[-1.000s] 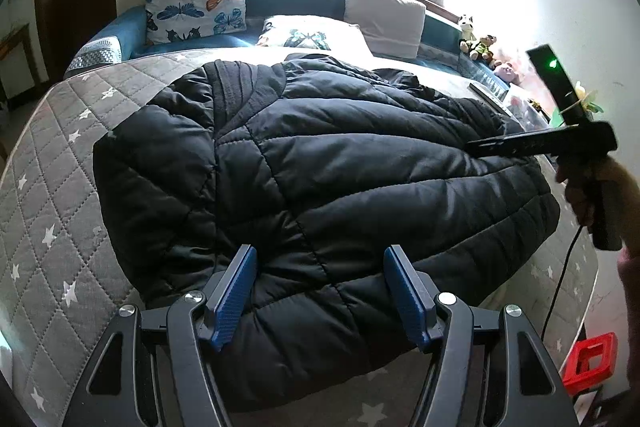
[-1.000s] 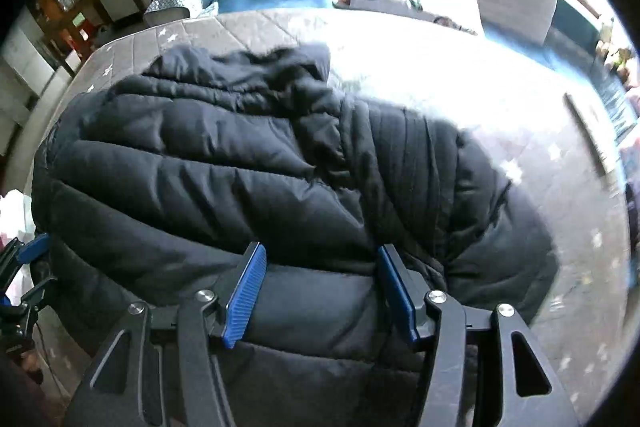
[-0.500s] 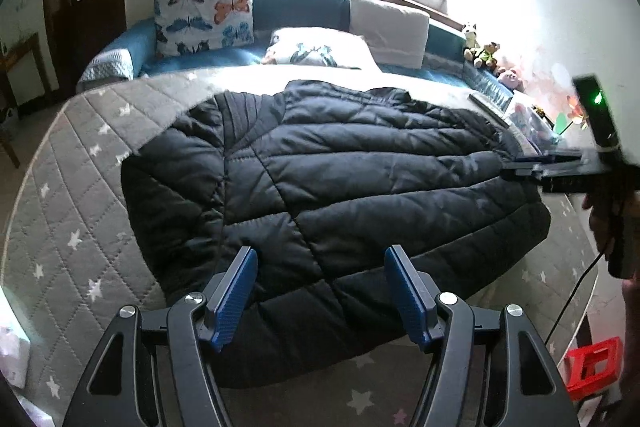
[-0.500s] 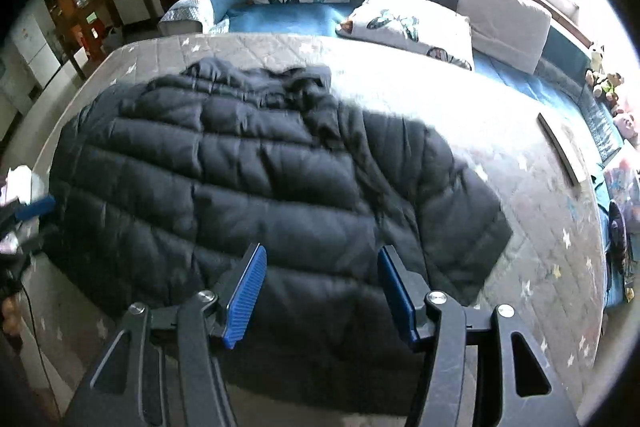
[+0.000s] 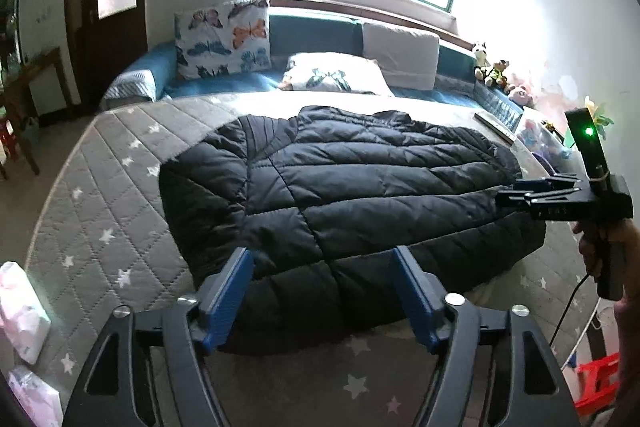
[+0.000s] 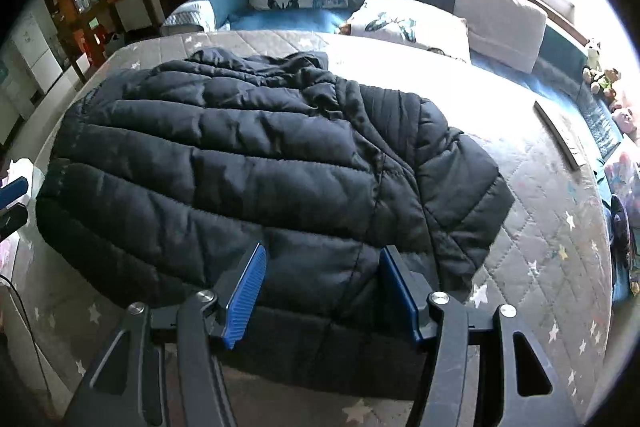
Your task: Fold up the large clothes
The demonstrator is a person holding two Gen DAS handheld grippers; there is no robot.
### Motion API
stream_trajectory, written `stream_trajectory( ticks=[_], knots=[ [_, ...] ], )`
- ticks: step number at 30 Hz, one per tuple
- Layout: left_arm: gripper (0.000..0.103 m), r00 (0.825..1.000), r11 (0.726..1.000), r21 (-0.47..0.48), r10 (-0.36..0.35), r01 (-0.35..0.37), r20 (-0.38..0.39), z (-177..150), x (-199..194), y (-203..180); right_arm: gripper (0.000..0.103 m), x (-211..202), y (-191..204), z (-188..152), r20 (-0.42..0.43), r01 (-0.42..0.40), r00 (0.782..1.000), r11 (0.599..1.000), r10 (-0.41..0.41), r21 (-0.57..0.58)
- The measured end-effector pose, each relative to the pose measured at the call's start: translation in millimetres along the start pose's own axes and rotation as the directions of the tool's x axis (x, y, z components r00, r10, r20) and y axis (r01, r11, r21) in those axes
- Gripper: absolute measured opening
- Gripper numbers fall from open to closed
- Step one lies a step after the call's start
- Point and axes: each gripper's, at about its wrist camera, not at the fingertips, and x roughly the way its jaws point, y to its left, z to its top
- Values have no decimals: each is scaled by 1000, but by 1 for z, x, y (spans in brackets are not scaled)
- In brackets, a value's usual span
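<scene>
A black puffer jacket [image 5: 340, 195] lies spread flat across the grey star-quilted bed [image 5: 100, 207], collar toward the pillows. My left gripper [image 5: 322, 259] hovers above the jacket's near hem. Its jaws are opening and nothing is between the blue pads. The right wrist view shows the same jacket [image 6: 240, 155] from the other side, one sleeve folded over near the right edge. My right gripper [image 6: 323, 255] stands open over the near hem, holding nothing. It also shows in the left wrist view as the right gripper [image 5: 508, 193], held by a hand beyond the jacket's right end.
Butterfly cushions [image 5: 224, 39] and white pillows [image 5: 400, 55] line the blue headboard side. A flat dark slab [image 6: 560, 135] lies on the bed at the right, plush toys [image 5: 496, 71] behind it. A red stool [image 5: 596, 383] stands on the floor; white packets [image 5: 20, 311] sit at the left.
Both grippers have drawn back and up from the jacket, so the whole jacket now shows. The left jaws stand a little wider. The jacket has not moved.
</scene>
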Motion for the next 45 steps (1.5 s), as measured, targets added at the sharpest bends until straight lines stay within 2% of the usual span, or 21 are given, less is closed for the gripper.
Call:
stream_trajectory(
  ticks=[4, 9, 13, 18, 22, 31, 45],
  knots=[
    [82, 998, 999, 30, 39, -41, 53, -6, -23, -12, 65, -8, 5, -13, 31, 4, 1000, 1000, -4, -3],
    [85, 994, 998, 26, 48, -51, 95, -11, -41, -24, 65, -21, 10, -26, 71, 25, 997, 1000, -25, -11],
    [86, 992, 997, 22, 70, -73, 108, -13, -48, -29, 65, -35, 12, -33, 110, 18, 994, 1000, -18, -4],
    [86, 990, 996, 27, 78, -82, 118, -15, -56, -35, 65, -53, 16, -42, 155, 59, 986, 998, -55, -22],
    [86, 987, 994, 44, 89, -95, 133, -15, -66, -44, 65, -67, 19, -47, 185, 60, 981, 998, -54, -25],
    [86, 989, 996, 44, 68, -74, 133, -21, -83, -47, 65, -88, 27, -62, 239, 70, 969, 997, -63, -21],
    [86, 996, 999, -4, 43, -43, 76, -51, -79, -38, 65, -97, 40, -87, 286, -75, 956, 996, 58, 50]
  ],
)
